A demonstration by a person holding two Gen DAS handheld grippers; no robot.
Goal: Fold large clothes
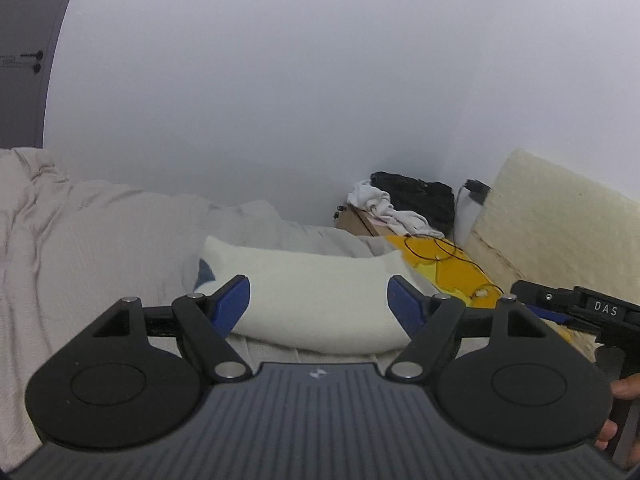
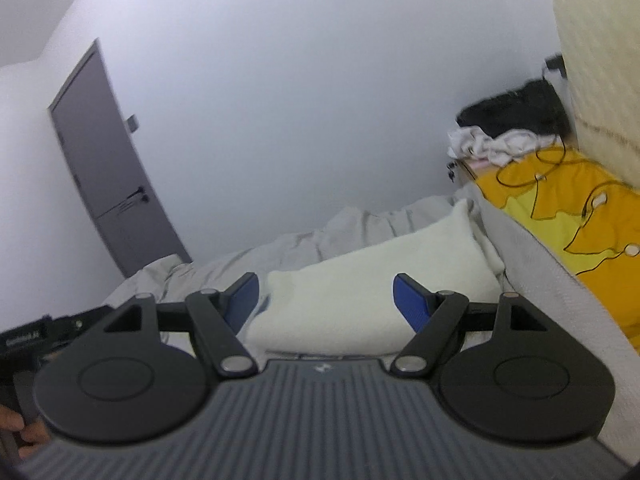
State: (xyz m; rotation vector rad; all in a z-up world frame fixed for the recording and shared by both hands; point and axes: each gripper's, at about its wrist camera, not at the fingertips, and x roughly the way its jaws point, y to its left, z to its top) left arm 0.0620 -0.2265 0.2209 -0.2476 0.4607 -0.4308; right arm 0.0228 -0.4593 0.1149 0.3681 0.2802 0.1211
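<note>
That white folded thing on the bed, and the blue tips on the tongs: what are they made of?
The white folded garment looks like thick, soft knit or fleece: matte, fuzzy surface, rounded fold edges. The blue fingertips of the right gripper look like ribbed rubber or plastic, though the blur leaves that open.

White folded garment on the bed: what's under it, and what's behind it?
The white folded garment lies on the grey bedsheet. Behind it the sheet bunches up against the wall. Whatever sits beneath the garment's middle is covered.
</note>
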